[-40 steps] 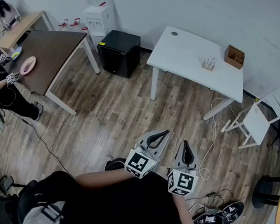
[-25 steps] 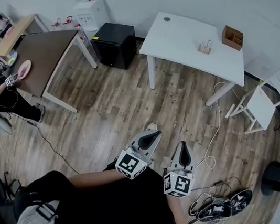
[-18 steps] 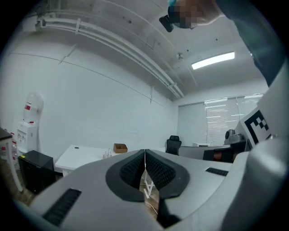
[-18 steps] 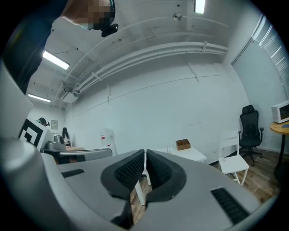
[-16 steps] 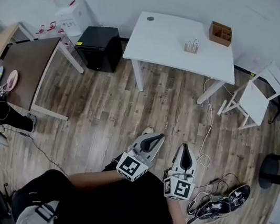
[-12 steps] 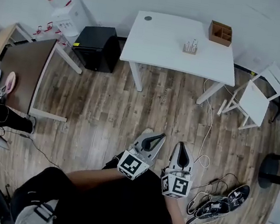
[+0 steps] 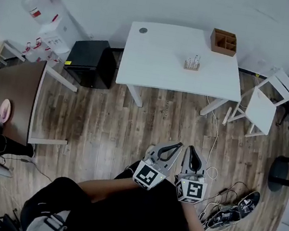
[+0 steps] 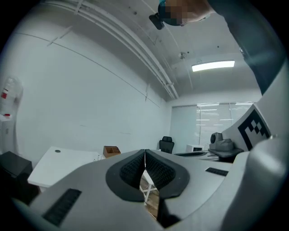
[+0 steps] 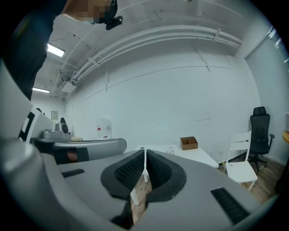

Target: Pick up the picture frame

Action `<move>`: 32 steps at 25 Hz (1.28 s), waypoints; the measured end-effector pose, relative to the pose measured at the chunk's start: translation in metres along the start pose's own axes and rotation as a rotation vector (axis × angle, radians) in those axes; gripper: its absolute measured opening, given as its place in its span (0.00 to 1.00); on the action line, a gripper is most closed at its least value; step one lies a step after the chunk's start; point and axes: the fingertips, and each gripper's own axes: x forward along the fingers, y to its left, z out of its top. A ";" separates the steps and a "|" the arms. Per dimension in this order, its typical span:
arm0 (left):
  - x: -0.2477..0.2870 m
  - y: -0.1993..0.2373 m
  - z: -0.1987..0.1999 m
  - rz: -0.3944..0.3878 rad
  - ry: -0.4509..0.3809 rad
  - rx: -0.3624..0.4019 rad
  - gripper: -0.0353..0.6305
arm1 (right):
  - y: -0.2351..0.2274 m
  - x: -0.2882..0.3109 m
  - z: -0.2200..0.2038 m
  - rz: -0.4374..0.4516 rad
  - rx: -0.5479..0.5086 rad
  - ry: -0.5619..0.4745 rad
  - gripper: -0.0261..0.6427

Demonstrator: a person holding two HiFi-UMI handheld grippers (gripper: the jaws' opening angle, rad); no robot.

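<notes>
I cannot make out a picture frame for certain in any view. A white table stands ahead by the wall, with a brown wooden compartment box and a small wooden stand on it. My left gripper and right gripper are held side by side over the wood floor, short of the table, both pointing at it. Each is shut with nothing between the pads. The left gripper view shows the table and box beyond its closed jaws. In its own view, the right gripper has the same things behind it.
A black cabinet and a water dispenser stand left of the table, a white chair to its right. A brown table with a seated person is at far left. Shoes and a cable lie on the floor.
The white table has come nearer and more central in the head view. Both grippers stay shut and now sit closer together.
</notes>
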 end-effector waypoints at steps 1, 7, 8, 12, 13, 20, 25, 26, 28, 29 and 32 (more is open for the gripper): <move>0.008 0.009 0.007 -0.002 -0.022 -0.009 0.08 | -0.004 0.012 0.004 -0.012 -0.014 0.007 0.09; 0.035 0.071 0.024 0.009 -0.018 -0.008 0.08 | -0.021 0.075 0.021 -0.067 -0.031 0.007 0.09; 0.040 0.084 0.025 0.016 -0.003 -0.015 0.08 | -0.018 0.084 0.024 -0.054 -0.033 0.004 0.09; 0.055 0.113 0.014 0.027 0.055 -0.060 0.08 | -0.013 0.110 0.032 -0.028 -0.049 0.002 0.09; 0.057 0.118 0.012 0.033 0.061 -0.071 0.08 | -0.016 0.115 0.033 -0.036 -0.049 0.006 0.09; 0.079 0.168 0.002 0.103 0.067 -0.102 0.08 | -0.036 0.153 0.016 -0.051 -0.047 0.059 0.09; 0.099 0.200 -0.010 0.177 0.090 -0.118 0.08 | -0.046 0.195 0.012 0.013 -0.044 0.056 0.09; 0.106 0.207 -0.011 0.188 0.093 -0.116 0.08 | -0.053 0.207 0.012 0.019 -0.038 0.057 0.09; 0.127 0.224 -0.011 0.202 0.102 -0.112 0.08 | -0.071 0.233 0.011 0.026 -0.018 0.067 0.09; 0.139 0.232 -0.012 0.203 0.111 -0.112 0.08 | -0.082 0.246 0.011 0.027 -0.008 0.073 0.09; 0.183 0.249 -0.016 0.184 0.154 -0.091 0.08 | -0.111 0.283 0.011 0.040 0.006 0.092 0.09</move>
